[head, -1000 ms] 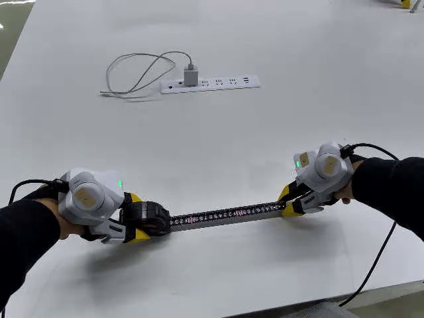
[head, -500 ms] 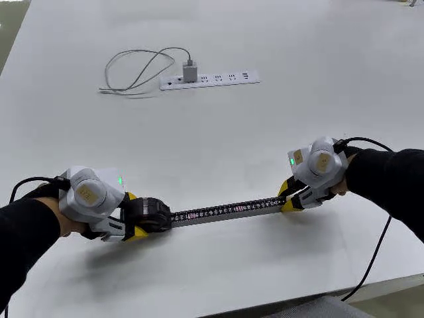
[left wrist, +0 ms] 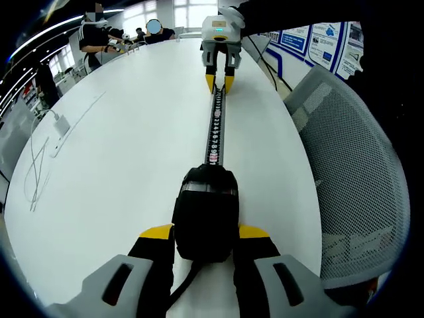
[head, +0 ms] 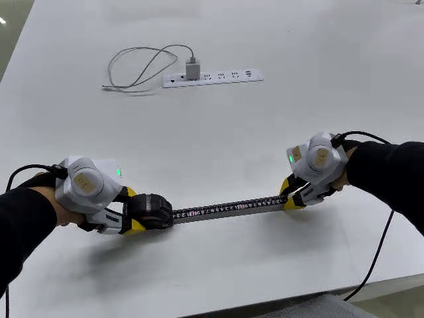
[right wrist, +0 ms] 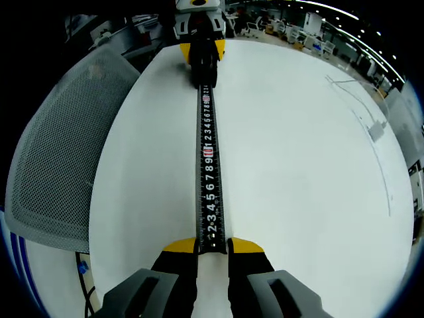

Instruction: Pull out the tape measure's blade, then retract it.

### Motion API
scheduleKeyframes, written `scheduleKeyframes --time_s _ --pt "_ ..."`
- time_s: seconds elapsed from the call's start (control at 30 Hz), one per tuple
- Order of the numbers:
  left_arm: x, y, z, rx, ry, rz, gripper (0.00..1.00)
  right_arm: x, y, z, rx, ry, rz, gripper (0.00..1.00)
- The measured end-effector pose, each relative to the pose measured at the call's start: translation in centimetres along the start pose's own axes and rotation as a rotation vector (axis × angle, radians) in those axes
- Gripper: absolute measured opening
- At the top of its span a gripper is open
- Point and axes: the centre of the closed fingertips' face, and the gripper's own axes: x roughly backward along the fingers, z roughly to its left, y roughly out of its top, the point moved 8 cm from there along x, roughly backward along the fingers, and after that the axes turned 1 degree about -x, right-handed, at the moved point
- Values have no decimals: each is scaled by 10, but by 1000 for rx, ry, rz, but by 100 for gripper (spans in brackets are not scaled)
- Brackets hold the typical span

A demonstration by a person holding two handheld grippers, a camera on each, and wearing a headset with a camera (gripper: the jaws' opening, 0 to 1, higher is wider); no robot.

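The hook end of the blade (right wrist: 209,159) is hidden inside the right claw (right wrist: 212,246), which pinches it. The left claw (left wrist: 205,232) clamps the black tape measure case (left wrist: 205,202), with the blade stretched between them over the white bench (head: 218,152).

At eleven o'clock on the white workbench (head: 298,33), a power strip (head: 225,76) holds what seems a charger (head: 193,68), its cable (head: 152,48) looping toward nine.

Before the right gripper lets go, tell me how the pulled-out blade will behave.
The blade runs straight between the case and the right gripper, so it is probably stiff along its length, though thin enough to buckle if bent. Released, it would likely snap back toward the case, which the left gripper clamps.
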Motion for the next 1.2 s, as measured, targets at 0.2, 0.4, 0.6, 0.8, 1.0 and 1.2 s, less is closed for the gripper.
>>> scheduleKeyframes --time_s 0.2,0.4,0.6,0.8,1.0,1.2 --pt "6 0 2 28 11 -8 33 4 4 1 0 -7 -9 16" --pt "12 -2 7 105 45 -14 42 9 8 2 -44 -23 -31 26" --pt "20 -4 9 174 59 -52 49 12 9 4 -102 -39 -62 35" --pt "25 -9 8 229 78 -87 58 20 12 8 -141 -70 -119 42" --pt "28 -13 3 272 91 -119 67 26 10 8 -196 -94 -160 49" --pt "34 -19 0 342 114 -171 74 29 10 16 -222 -115 -192 54"
